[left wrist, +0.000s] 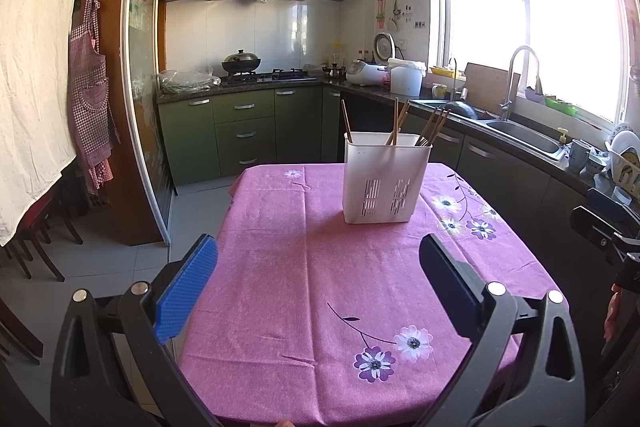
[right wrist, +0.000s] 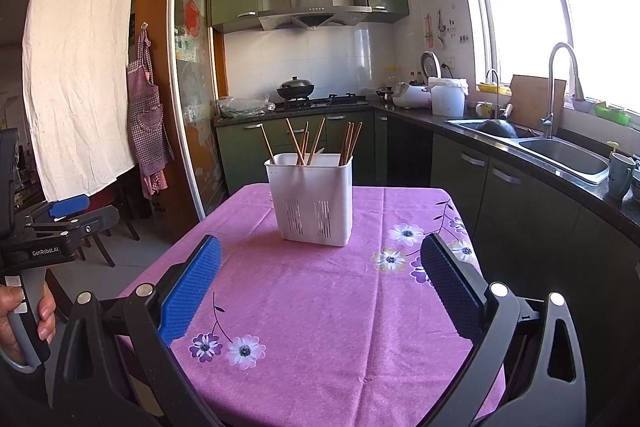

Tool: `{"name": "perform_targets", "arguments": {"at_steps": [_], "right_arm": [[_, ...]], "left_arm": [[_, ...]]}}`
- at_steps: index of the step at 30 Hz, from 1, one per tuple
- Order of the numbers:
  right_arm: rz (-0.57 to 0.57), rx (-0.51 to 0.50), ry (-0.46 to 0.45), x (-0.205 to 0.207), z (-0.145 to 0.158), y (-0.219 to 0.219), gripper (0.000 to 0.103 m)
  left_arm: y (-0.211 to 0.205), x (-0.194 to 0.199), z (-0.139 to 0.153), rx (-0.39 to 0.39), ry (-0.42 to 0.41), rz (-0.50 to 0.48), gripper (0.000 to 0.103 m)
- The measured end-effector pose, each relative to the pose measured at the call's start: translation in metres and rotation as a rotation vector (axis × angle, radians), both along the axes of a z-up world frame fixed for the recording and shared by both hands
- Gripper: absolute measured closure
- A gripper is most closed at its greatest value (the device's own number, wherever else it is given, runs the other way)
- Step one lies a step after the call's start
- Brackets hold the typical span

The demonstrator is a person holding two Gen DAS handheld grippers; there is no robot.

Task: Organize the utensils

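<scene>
A white slotted utensil holder (left wrist: 384,179) stands upright on the purple flowered tablecloth (left wrist: 320,267), toward its far end; it also shows in the right wrist view (right wrist: 314,201). Several wooden chopsticks (left wrist: 396,123) stick out of its top, and they show in the right wrist view (right wrist: 304,143) too. My left gripper (left wrist: 318,267) is open and empty, above the table's near part, well short of the holder. My right gripper (right wrist: 322,267) is open and empty, likewise short of the holder. The left gripper also shows at the left edge of the right wrist view (right wrist: 68,211), held in a hand.
Green kitchen cabinets (left wrist: 244,131) and a stove with a wok (left wrist: 241,61) lie behind the table. A counter with sink (right wrist: 560,151) and faucet (right wrist: 560,87) runs along the right. A sliding glass door (right wrist: 192,107), an apron (right wrist: 146,123) and chairs are at left.
</scene>
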State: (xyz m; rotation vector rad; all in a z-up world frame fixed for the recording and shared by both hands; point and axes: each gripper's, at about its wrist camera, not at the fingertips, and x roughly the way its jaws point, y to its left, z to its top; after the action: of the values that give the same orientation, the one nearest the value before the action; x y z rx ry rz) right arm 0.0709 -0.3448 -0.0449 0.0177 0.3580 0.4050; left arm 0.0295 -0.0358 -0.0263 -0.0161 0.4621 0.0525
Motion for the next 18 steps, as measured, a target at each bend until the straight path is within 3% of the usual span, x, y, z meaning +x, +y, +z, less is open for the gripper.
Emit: {"name": "perform_targets", "arguments": {"at_steps": [18], "right_arm": [[0.006,0.005,0.006,0.0029,-0.0003,0.0024,0.005]], "left_arm": [[-0.0006,0.0,0.0002,0.003,0.0,0.002,0.007]]}}
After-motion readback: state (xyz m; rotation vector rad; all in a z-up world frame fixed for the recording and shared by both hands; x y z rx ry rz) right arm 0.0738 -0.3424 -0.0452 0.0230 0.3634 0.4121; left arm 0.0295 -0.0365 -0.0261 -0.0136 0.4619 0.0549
